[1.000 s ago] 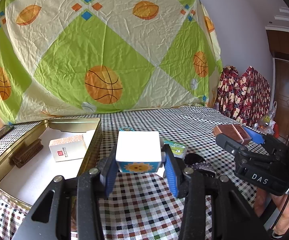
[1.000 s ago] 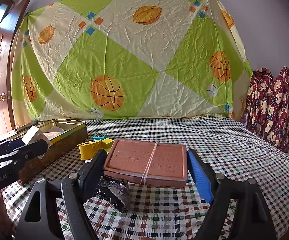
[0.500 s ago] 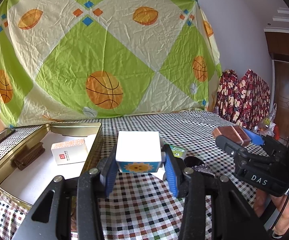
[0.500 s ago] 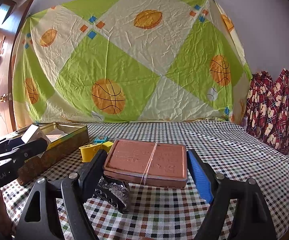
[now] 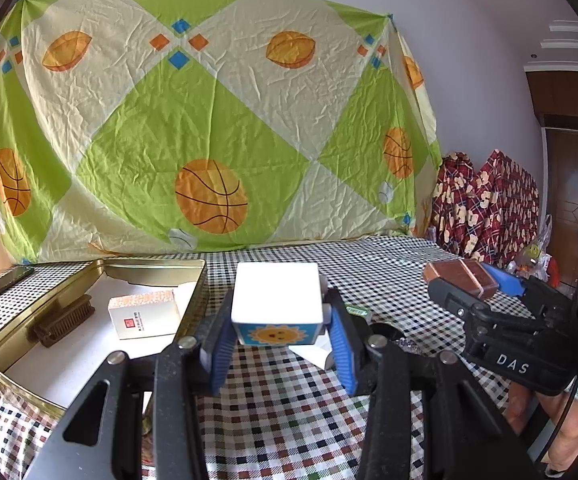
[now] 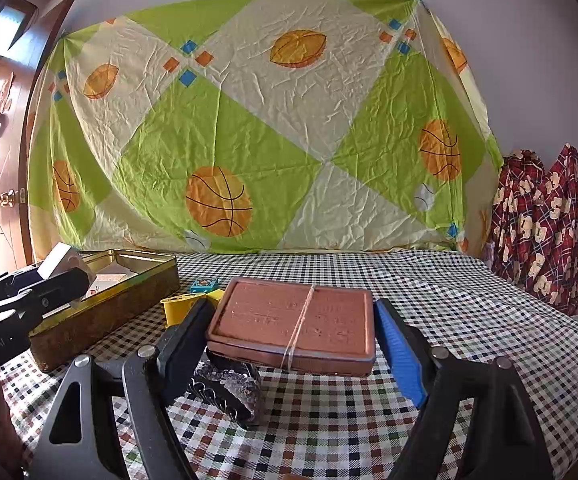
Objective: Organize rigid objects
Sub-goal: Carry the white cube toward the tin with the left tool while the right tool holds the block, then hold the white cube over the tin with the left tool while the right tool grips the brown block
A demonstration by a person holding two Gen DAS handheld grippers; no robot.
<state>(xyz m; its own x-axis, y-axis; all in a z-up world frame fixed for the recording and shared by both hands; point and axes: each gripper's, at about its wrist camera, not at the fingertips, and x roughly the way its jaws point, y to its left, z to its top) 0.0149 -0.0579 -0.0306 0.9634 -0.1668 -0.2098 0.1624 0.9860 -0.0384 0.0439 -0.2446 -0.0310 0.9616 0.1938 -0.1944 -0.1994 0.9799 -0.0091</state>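
Note:
My left gripper [image 5: 279,346] is shut on a white cube [image 5: 277,302] with a sun picture on its front face, held above the checked tablecloth just right of the gold tin tray [image 5: 199,288]. In the tray lie a small white box [image 5: 143,314] and a brown brush [image 5: 63,318]. My right gripper [image 6: 293,344] is shut on a flat brown tin [image 6: 295,320] bound with a rubber band, held level over the table. That tin [image 5: 463,278] and gripper also show at the right of the left wrist view.
A black sequined pouch [image 6: 227,388] lies under the brown tin. A yellow block [image 6: 183,306] and a small blue piece [image 6: 204,285] sit beside the tray. A dark flat object [image 5: 7,280] rests at the table's far left. Patterned red fabric [image 6: 549,224] stands at right.
The left wrist view has tipped slightly, so the tray and table sit lower in the picture. Both grips are unchanged.

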